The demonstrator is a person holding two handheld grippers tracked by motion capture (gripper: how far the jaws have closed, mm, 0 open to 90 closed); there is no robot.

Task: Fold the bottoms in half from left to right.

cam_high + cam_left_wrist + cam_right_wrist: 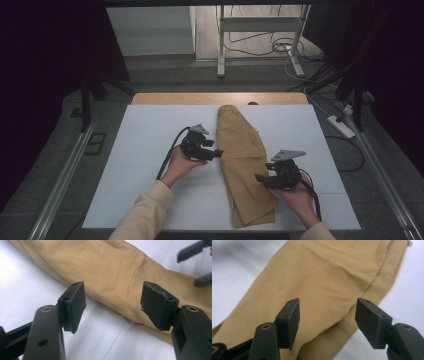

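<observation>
A tan pair of trousers (242,160), folded lengthwise, lies along the middle of the white table top (150,130). My left gripper (218,153) sits at the cloth's left edge, open, its jaws apart over the tan trousers' edge (117,277) with nothing between them. My right gripper (260,178) is at the cloth's right side, nearer the front, open as well. Its jaws hover over the tan trousers (322,282) near the side seam. The right gripper's jaw tips (197,262) show far off in the left gripper view.
The white board lies on a wooden table (220,98). Behind it stand a metal frame (260,35) and cables (265,47) on the floor. A power strip (341,126) lies on the floor at the right. Dark curtains close both sides.
</observation>
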